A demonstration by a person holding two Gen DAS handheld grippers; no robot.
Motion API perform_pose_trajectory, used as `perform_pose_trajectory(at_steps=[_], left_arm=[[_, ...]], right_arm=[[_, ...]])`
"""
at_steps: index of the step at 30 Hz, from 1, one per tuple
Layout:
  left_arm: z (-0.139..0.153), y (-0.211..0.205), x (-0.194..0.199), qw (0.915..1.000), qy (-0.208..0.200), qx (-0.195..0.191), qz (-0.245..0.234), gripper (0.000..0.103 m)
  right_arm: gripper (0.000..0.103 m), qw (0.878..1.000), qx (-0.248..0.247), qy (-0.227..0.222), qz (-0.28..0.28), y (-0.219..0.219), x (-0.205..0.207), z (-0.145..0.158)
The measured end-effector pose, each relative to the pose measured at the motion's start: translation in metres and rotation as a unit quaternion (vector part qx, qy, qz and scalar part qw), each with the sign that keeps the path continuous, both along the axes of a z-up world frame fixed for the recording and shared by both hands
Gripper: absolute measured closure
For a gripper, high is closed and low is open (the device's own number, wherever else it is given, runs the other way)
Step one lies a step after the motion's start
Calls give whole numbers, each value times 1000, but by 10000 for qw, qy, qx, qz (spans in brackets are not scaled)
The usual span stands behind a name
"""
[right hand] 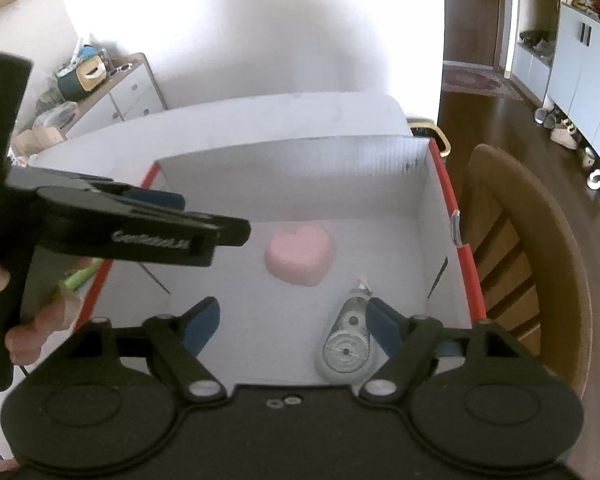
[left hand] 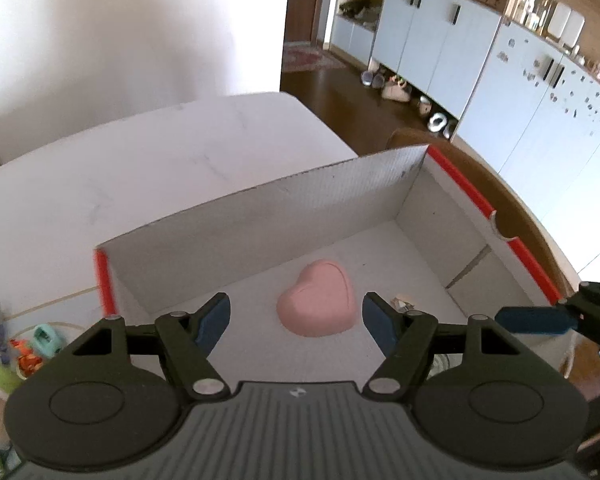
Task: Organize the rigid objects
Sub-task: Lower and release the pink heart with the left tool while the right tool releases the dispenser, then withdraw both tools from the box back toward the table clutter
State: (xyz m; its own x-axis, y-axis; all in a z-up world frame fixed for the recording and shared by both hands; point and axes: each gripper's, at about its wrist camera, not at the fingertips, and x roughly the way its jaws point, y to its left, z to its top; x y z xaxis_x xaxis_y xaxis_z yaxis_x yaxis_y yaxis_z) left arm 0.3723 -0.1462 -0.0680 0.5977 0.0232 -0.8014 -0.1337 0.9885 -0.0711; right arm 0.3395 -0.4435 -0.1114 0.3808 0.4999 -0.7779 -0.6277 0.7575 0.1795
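Note:
A pink heart-shaped box [left hand: 318, 300] lies on the floor of a white cardboard box with red edges [left hand: 260, 220]; it also shows in the right wrist view [right hand: 300, 254]. A grey correction-tape dispenser [right hand: 346, 346] lies in the same cardboard box [right hand: 420, 184], near its front. My left gripper [left hand: 296, 320] is open and empty, hovering just above and in front of the heart. My right gripper [right hand: 292, 324] is open and empty above the cardboard box, its right finger beside the dispenser. The left gripper's side [right hand: 140, 224] crosses the right wrist view.
The cardboard box stands on a white table [left hand: 160, 152]. Small toys and bottles [left hand: 16, 352] lie left of the box. A wooden chair [right hand: 532, 256] stands to the right. White cabinets [left hand: 460, 48] and shoes line the far wall.

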Motion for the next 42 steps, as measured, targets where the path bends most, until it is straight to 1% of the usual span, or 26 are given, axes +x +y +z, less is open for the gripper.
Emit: perform_pose_trajectory(at_steps=[8,11,14,16,18,21,24,31,34,37,42], left_arm=[[20,2,-36,9994,-343,31,-31,30],[28,8,-52,9989,-470,23,-25,26],[34,13,-68,9982,-590,13,-69,26],[38,17,-80,9978,-651,17,-115,25],[40,21,-90,9973,-721,10,-152,21],[45,31,-110,9964,-820,-8,-210,20],[49,40,-127,9957,-896,4,-253,20],[56,67,-167,9936,-1079,-104,-313,20],[57,81,-187,9925,-1191,-132,-257,20],[56,100,-203,9920,-1196,-295,-261,20],[53,129,-227,9921,-1233,-234,-74,20]], right_arm=[[16,9995,176,-220,-143,4,-25,20],[14,9990,260,-323,-191,7,-35,26],[9,9982,365,-415,-251,9,-46,32],[8,9976,426,-469,-270,12,-55,36],[5,9968,487,-557,-287,16,-65,40],[1,9959,574,-605,-338,23,-78,44],[1,9949,666,-644,-406,30,-92,48],[1,9928,815,-717,-507,50,-124,51],[1,9925,824,-755,-500,60,-138,52],[1,9922,834,-793,-484,71,-151,52],[1,9926,837,-748,-460,90,-166,47]])
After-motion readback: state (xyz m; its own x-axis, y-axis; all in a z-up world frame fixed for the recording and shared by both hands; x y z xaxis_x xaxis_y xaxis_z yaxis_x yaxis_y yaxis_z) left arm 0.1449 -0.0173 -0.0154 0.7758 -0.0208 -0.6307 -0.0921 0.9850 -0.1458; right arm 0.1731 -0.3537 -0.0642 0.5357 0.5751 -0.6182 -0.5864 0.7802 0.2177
